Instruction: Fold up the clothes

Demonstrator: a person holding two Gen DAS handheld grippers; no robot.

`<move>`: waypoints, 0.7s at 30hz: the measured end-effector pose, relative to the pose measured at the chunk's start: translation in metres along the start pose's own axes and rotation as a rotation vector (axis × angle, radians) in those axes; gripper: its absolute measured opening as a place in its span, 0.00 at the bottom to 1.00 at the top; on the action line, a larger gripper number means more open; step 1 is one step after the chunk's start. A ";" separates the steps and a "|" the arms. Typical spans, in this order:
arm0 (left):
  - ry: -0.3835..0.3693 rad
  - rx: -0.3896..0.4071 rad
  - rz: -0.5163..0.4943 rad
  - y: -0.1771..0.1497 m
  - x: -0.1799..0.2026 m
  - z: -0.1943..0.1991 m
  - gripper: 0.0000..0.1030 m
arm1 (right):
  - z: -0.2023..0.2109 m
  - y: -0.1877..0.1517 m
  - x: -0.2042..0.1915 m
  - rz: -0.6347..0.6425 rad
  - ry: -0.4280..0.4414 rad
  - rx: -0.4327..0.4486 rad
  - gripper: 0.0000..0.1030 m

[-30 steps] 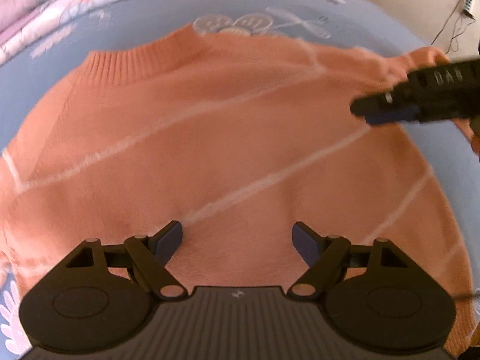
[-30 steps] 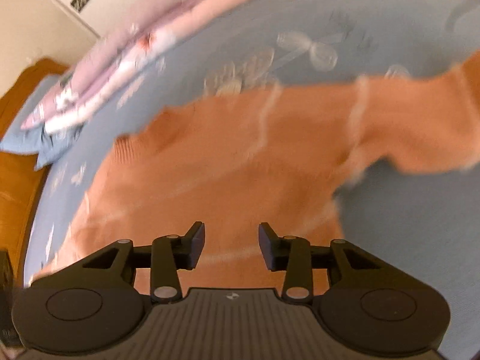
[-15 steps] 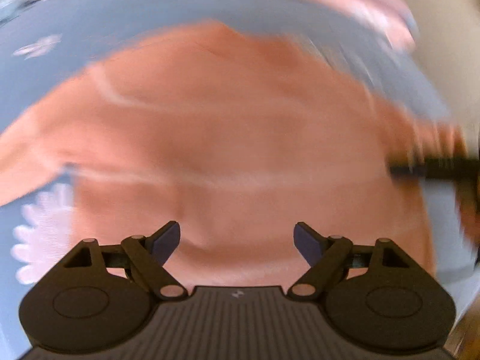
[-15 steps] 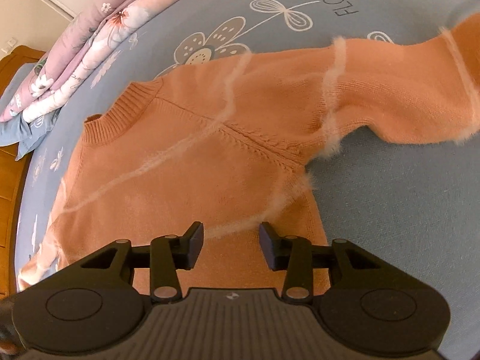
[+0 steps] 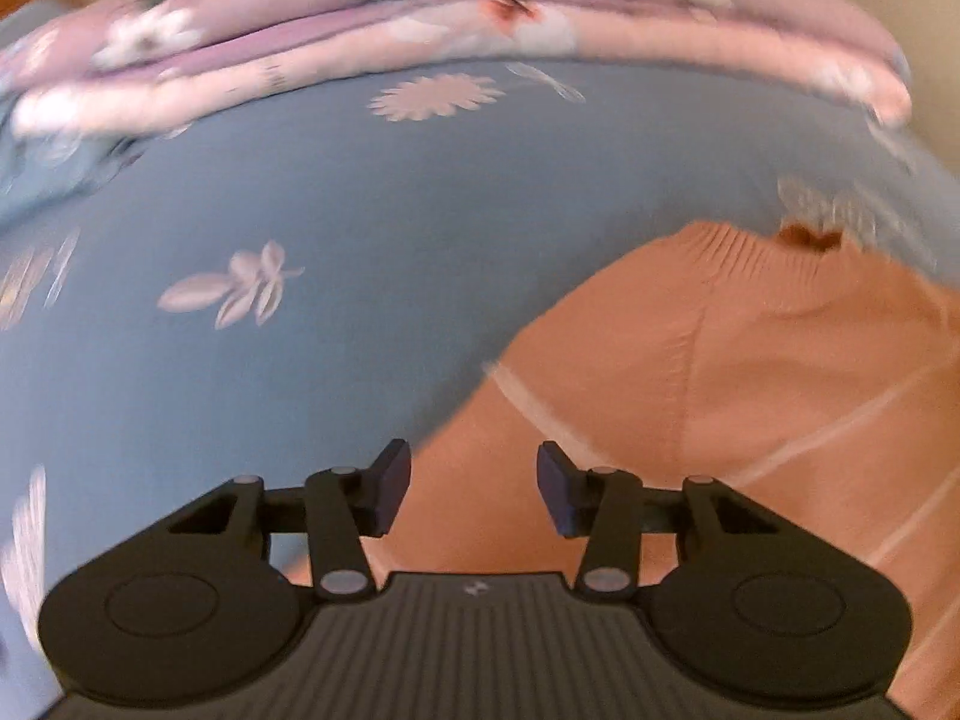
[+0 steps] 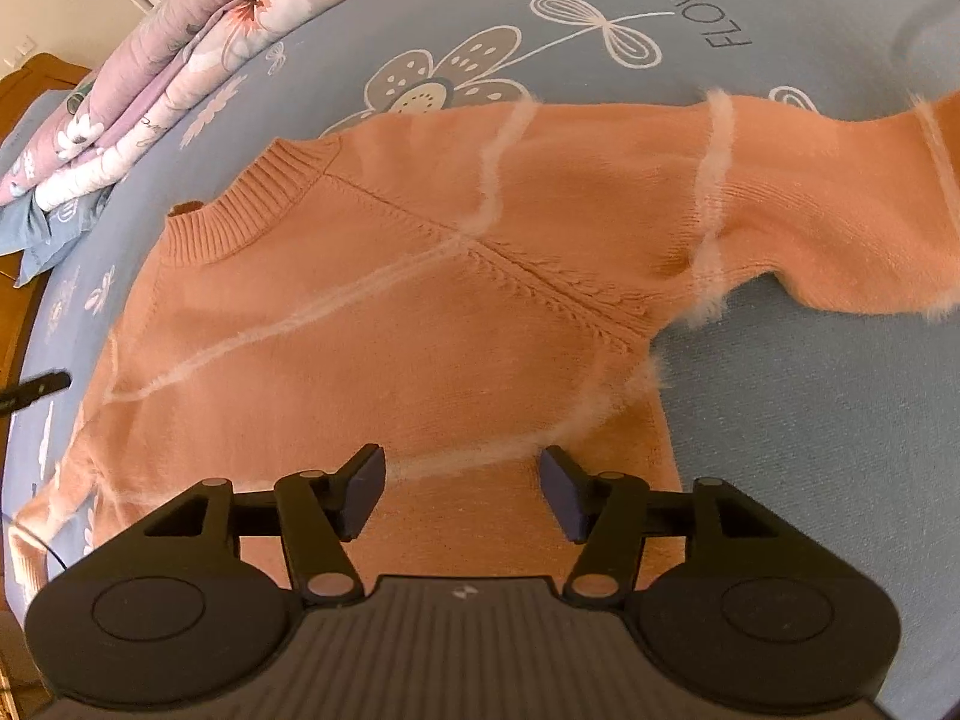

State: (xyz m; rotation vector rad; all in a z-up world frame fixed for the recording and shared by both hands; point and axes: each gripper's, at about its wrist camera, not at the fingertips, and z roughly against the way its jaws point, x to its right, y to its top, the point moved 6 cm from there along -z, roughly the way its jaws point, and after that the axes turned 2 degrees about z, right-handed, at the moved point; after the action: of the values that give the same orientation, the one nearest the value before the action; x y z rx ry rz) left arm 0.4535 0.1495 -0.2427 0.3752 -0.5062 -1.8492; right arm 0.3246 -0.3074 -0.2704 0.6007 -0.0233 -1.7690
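Now sweater (image 6: 420,300) under both: L gripper (image 5: 474,483) closing, R gripper (image 6: 462,489) opening, nothing pinched.

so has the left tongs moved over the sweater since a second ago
Yes. The left tongs slid from over the sweater's chest toward its left shoulder edge, so blue bedsheet now fills the view's left; jaws closing, nothing gripped.

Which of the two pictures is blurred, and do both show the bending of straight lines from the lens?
Left wrist view: motion blur smears the pink quilt and the sheet's flowers; the sweater is soft too. Right wrist view: sharp, the sweater's knit ribs and the word on the blue sheet read clearly. Both views bulge like a fisheye, with dark corners.
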 end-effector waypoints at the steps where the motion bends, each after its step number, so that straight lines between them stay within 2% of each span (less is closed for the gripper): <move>1: -0.018 -0.022 -0.026 0.004 -0.002 -0.008 0.42 | 0.000 0.000 0.000 -0.001 -0.004 -0.001 0.62; 8: -0.085 -0.154 -0.213 0.008 0.010 -0.055 0.43 | -0.001 0.001 -0.003 -0.009 -0.023 -0.001 0.62; 12: -0.133 -0.220 -0.224 0.006 0.013 -0.065 0.42 | -0.002 0.001 -0.004 -0.010 -0.033 0.002 0.63; 14: -0.132 -0.235 -0.248 0.005 0.021 -0.063 0.20 | -0.003 0.001 -0.006 -0.006 -0.037 0.003 0.66; 15: -0.098 -0.233 -0.286 0.004 0.027 -0.060 0.16 | -0.003 0.001 -0.007 -0.005 -0.039 0.004 0.66; 16: -0.048 -0.227 -0.329 0.002 0.034 -0.058 0.06 | -0.003 0.001 -0.008 -0.003 -0.043 0.003 0.67; 17: 0.001 -0.220 -0.373 0.000 0.040 -0.056 0.02 | -0.004 0.002 -0.009 0.001 -0.052 0.001 0.67; 19: 0.085 -0.182 -0.410 0.001 0.048 -0.049 0.02 | -0.004 0.004 -0.011 0.002 -0.068 -0.005 0.67; 21: 0.164 -0.125 -0.393 0.009 0.047 -0.044 0.02 | -0.003 0.005 -0.013 -0.005 -0.077 -0.005 0.67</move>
State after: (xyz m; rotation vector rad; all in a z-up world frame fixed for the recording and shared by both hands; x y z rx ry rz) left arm 0.4667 0.0961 -0.2761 0.5677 -0.2113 -2.1921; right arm 0.3329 -0.2959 -0.2665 0.5300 -0.0707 -1.7955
